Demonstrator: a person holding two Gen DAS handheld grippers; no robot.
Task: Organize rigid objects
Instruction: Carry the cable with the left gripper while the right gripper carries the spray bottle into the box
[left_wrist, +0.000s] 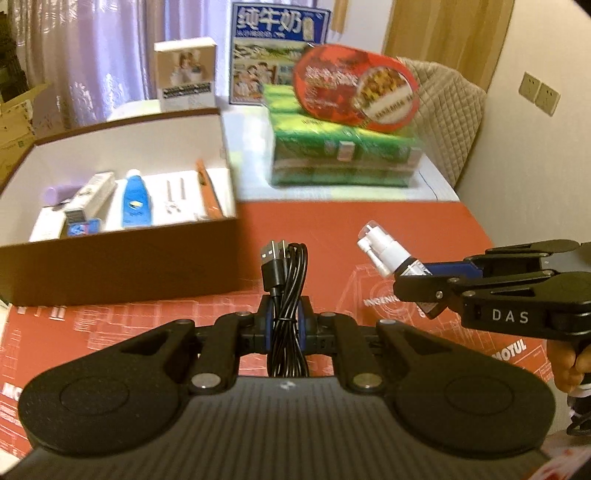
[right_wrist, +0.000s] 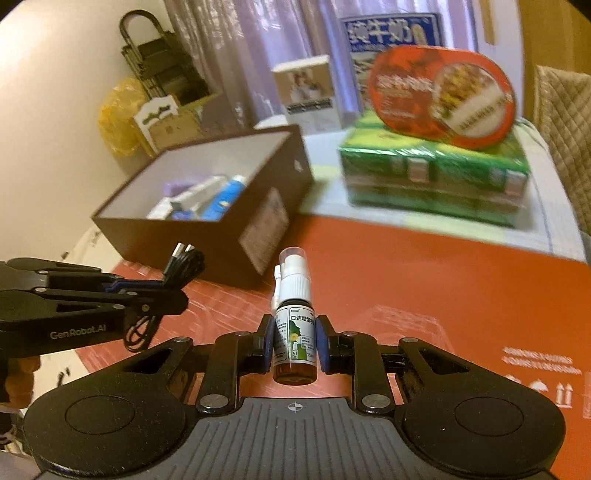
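Observation:
My left gripper (left_wrist: 286, 314) is shut on a coiled black USB cable (left_wrist: 284, 273), held above the red mat; the same gripper (right_wrist: 162, 286) and cable (right_wrist: 183, 266) show at the left of the right wrist view. My right gripper (right_wrist: 295, 338) is shut on a small spray bottle (right_wrist: 295, 325) with a white nozzle and a brown base. From the left wrist view that gripper (left_wrist: 417, 275) and bottle (left_wrist: 388, 251) appear at the right. A brown open box (left_wrist: 122, 258) with a white inside lies ahead on the left, holding a blue bottle (left_wrist: 135, 201), a white tube and small packs.
A green shrink-wrapped pack (left_wrist: 343, 155) with a red oval tin (left_wrist: 354, 88) on top stands at the back right. Behind are a milk carton box (left_wrist: 277, 48) and a small white box (left_wrist: 186, 75). The red mat (left_wrist: 369, 221) covers the table. A quilted chair (left_wrist: 447, 107) stands right.

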